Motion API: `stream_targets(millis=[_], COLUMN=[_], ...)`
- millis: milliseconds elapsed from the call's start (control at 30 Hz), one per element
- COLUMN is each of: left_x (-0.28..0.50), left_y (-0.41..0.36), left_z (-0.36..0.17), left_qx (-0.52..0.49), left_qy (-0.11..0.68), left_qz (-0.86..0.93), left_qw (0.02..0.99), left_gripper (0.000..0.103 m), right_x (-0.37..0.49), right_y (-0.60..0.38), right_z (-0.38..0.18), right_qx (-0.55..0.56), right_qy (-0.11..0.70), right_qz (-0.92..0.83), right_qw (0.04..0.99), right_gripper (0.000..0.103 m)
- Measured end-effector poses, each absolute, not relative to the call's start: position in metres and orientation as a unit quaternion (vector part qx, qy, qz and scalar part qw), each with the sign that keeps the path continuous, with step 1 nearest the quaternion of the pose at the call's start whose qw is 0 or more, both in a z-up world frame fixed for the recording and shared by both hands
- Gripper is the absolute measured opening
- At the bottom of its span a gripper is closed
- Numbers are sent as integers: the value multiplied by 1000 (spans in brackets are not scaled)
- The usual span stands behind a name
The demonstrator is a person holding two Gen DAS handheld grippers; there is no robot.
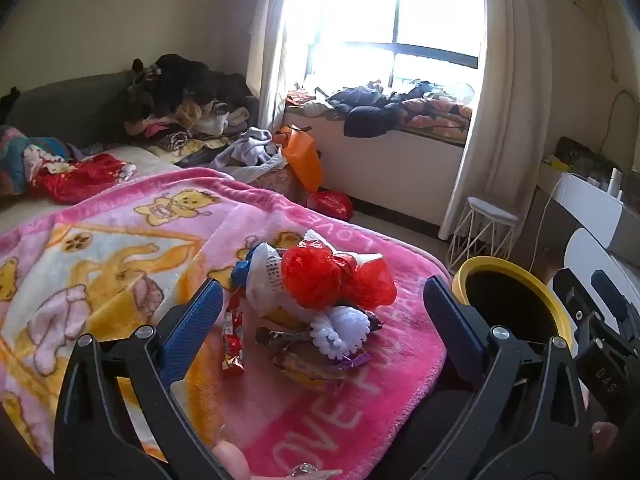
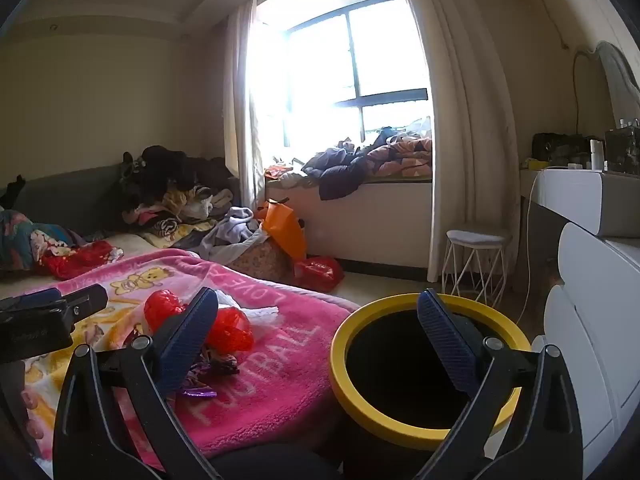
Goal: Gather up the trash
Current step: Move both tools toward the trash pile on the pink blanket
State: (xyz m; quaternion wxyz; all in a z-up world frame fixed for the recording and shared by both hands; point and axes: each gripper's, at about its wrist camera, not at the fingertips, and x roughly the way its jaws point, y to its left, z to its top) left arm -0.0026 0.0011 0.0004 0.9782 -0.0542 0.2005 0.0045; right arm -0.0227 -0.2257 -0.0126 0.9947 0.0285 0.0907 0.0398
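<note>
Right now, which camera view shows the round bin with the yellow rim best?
The right wrist view: the round bin with the yellow rim fills the lower middle, with its whole rim ring and dark inside visible between the open right gripper fingers. The left wrist view shows only part of it, behind the left gripper's right finger.

Trash pile [image 1: 316, 304] on the pink blanket near the bed's corner: crumpled red plastic wraps [image 1: 316, 276], white foam netting [image 1: 340, 330], a red snack wrapper [image 1: 233, 344], purple-brown candy wrappers [image 1: 316, 360], all heaped and touching. Bin [image 2: 424, 368], black with a yellow rim, stands upright and open just beside the bed.
</note>
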Motion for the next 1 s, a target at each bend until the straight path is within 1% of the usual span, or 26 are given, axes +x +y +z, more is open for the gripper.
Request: stream_targets(millis=[300,367,1000], left_x=[-4,-5,-6], left_y=[-5,-6,-9], left_z=[3,3,6], left_qx=[-49,-48,-48], left_qy=[204,205,205], left_qz=[3,3,-4], left_qw=[978,978,978], left_gripper=[92,92,92], right_x=[-28,-30,-30], right_y=[-226,-237,-228], right_z=[-9,-9,-8], right_qx=[17,32,24], right_qy=[80,82,83], right_qz=[39,47,41], right_qw=[996,995,995], right_gripper=[97,97,97])
